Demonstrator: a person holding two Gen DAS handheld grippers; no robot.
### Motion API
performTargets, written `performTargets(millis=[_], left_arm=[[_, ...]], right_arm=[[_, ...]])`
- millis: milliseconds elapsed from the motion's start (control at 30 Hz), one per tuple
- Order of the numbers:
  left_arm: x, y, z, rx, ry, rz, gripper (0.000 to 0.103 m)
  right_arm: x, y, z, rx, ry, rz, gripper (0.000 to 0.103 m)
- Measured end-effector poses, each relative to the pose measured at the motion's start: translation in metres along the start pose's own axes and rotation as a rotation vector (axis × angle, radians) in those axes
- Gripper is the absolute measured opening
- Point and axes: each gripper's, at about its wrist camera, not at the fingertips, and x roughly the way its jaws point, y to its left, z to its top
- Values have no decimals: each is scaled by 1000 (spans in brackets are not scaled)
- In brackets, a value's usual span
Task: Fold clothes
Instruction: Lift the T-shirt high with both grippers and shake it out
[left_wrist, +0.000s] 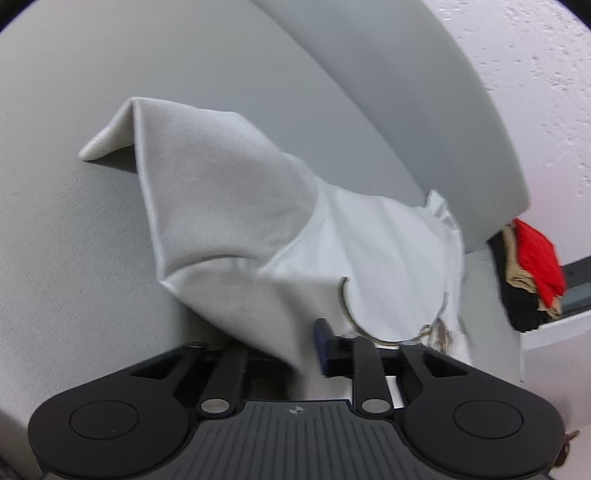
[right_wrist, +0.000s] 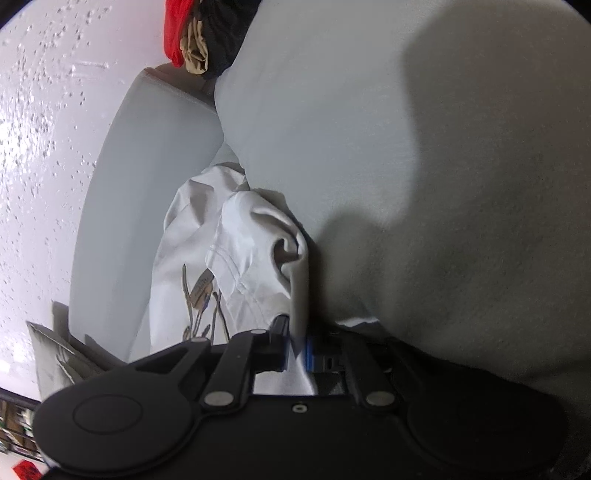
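Left wrist view, from the left: broad grey sofa cushion (left_wrist: 55, 221) underneath, textured, filling most of the frame. On it, a white T-shirt (left_wrist: 221, 206), bunched and lifted, one folded corner peaking toward the upper left, the rest draping down toward the camera. Thin dark printed curve and a small brownish graphic on the shirt's lower right part. Left gripper (left_wrist: 306, 350) at the bottom centre, fingers close together with white fabric pinched between them; blue-padded fingertip (left_wrist: 321, 345) pressed against the cloth. Behind the shirt, the grey sofa backrest (left_wrist: 424, 110) curving away. Further right, a speckled white wall (left_wrist: 546, 92). At the right edge, a pile of clothes (left_wrist: 532, 269) in red, tan and black, well apart from the shirt.

Right wrist view, from the left: same speckled wall (right_wrist: 37, 166), then the grey backrest (right_wrist: 140, 203) standing upright in this rotated frame. Crumpled pale paper or fabric (right_wrist: 55, 354) at the lower left; cannot tell which. Red, tan and black clothes (right_wrist: 195, 40) at the top. White shirt (right_wrist: 229, 266) in the middle, wrinkled, hem stitching and brown print visible, wedged between backrest and seat. Right gripper (right_wrist: 295, 347) clamped on a fold of the shirt, blue pads either side of the cloth. To the right, grey seat cushion (right_wrist: 461, 184), part shadowed.
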Motion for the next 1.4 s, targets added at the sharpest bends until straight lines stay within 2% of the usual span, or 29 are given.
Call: performTargets(millis=[133, 267, 300, 400, 500, 600, 700, 733, 867, 967, 1033, 1100, 1200, 1267, 1333, 1400], left_arm=[[-26, -18, -7, 91, 10, 41, 3], [-61, -49, 3, 140, 10, -32, 2], [-74, -62, 13, 143, -15, -57, 2], [-123, -97, 39, 151, -114, -148, 1], [-190, -117, 44, 168, -246, -273, 1], [-258, -138, 48, 185, -379, -399, 1], [-323, -159, 45, 214, -506, -513, 1], [-346, -167, 35, 252, -555, -541, 1], [-422, -190, -1, 391, -772, -599, 1], [-458, -193, -8, 416, -844, -634, 1], [-464, -195, -5, 422, -852, -631, 2], [-457, -201, 5, 421, -837, -604, 2], [-399, -215, 39, 401, -762, -486, 2], [-355, -211, 69, 370, -668, -400, 2], [-302, -213, 105, 331, -548, -309, 2], [-256, -212, 137, 295, -471, -221, 1]], right_arm=[[-21, 18, -3, -27, 28, -49, 2], [-42, 44, -2, 61, 131, 74, 2], [-46, 59, 2, 62, 143, 112, 2], [-74, 113, 26, 12, 102, 225, 2], [-126, 164, 62, -10, -18, 382, 2], [-204, 191, 81, -71, -209, 549, 2], [-255, 198, 83, -78, -274, 630, 2], [-269, 201, 82, -78, -277, 658, 2], [-335, 227, 71, -195, -413, 796, 2], [-368, 243, 66, -275, -477, 850, 2], [-382, 255, 65, -323, -506, 872, 2], [-379, 267, 67, -357, -524, 856, 2], [-344, 284, 82, -364, -505, 790, 2], [-305, 292, 99, -339, -456, 716, 2], [-251, 300, 115, -315, -387, 607, 2], [-194, 309, 129, -313, -332, 489, 2]])
